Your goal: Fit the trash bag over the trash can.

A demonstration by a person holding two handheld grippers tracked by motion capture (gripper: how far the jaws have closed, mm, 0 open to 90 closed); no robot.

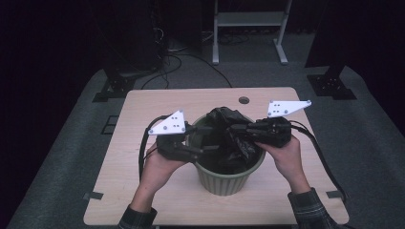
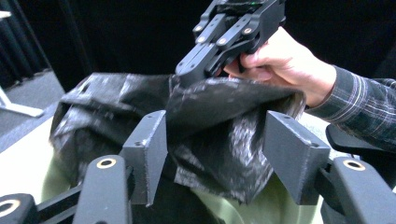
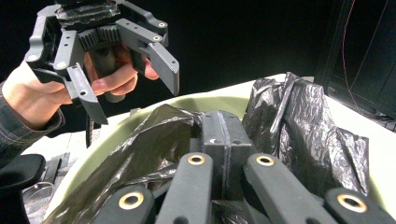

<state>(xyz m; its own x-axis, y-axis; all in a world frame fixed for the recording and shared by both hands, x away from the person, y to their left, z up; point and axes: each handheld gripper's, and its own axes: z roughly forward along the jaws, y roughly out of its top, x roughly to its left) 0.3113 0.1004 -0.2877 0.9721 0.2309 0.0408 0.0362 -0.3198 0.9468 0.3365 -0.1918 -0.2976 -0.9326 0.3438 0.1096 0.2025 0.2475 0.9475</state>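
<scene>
A ribbed green bin [image 1: 229, 179] stands in the middle of the wooden table [image 1: 143, 191], and a crumpled black plastic bag [image 1: 224, 119] lies in it. My right gripper [image 1: 234, 128] reaches in over the bin's right rim and is shut on a fold of the bag [image 3: 299, 121], lifting it above the rim [image 3: 210, 102]. In its own view the jaws [image 3: 225, 126] meet on the plastic. My left gripper [image 1: 210, 138] hovers at the left rim, jaws apart. Its own view looks between them [image 2: 217, 126] at the bag [image 2: 215, 154] hanging beyond, untouched, under the right gripper [image 2: 187, 73].
The table has a round hole [image 1: 244, 100] near its far edge. Behind it, on the grey floor, are loose cables [image 1: 172, 62], a white metal frame [image 1: 248, 19] and black stand bases [image 1: 332, 86]. Both forearms in plaid sleeves come in from the near edge.
</scene>
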